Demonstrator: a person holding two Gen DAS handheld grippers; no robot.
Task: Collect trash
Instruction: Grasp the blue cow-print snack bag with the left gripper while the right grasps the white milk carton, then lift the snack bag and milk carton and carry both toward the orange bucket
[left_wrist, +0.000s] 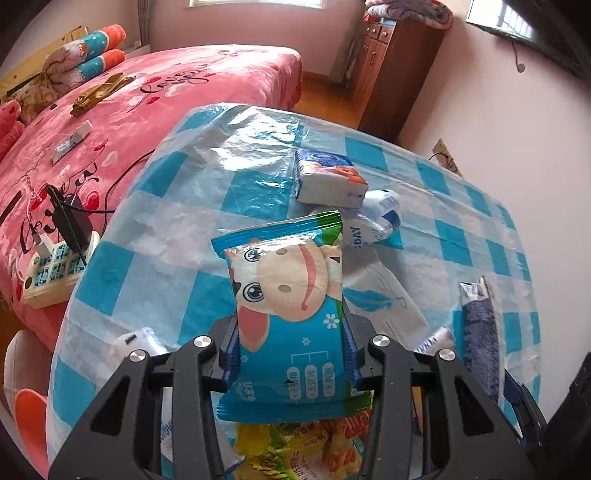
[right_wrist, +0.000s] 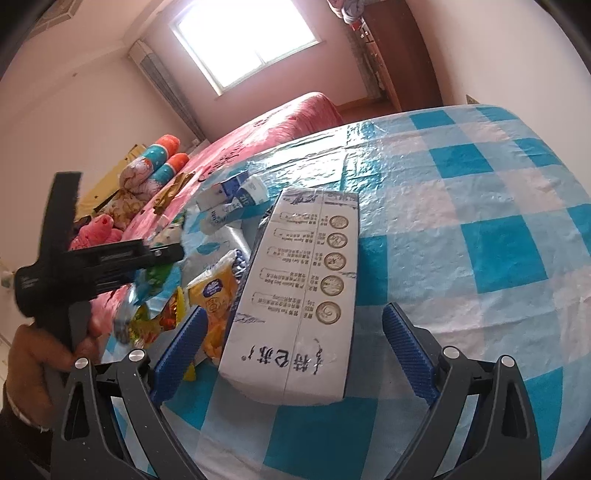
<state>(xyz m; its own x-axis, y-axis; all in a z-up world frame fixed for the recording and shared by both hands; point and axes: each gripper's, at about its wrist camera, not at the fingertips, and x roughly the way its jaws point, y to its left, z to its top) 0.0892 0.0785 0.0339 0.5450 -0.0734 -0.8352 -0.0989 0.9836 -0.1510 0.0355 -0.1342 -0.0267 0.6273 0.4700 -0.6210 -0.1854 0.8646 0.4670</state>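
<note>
My left gripper (left_wrist: 290, 354) is shut on a blue snack packet with a cartoon cow (left_wrist: 288, 295) and holds it above the checked table. Below it lies a yellow snack wrapper (left_wrist: 295, 450). My right gripper (right_wrist: 295, 350) is open, its blue pads either side of a flattened white milk carton (right_wrist: 299, 295) lying on the table. The left gripper also shows in the right wrist view (right_wrist: 159, 254), at the left, over a pile of wrappers (right_wrist: 210, 291). A tissue pack (left_wrist: 328, 177) and crumpled white-blue cartons (left_wrist: 376, 218) lie further back.
The round table has a blue-and-white checked plastic cover (right_wrist: 480, 251). A pink bed (left_wrist: 166, 92) with pillows and a power strip (left_wrist: 51, 273) stands to the left. A wooden cabinet (left_wrist: 395, 74) is at the back. A dark blue cloth (left_wrist: 480, 332) lies at the table's right.
</note>
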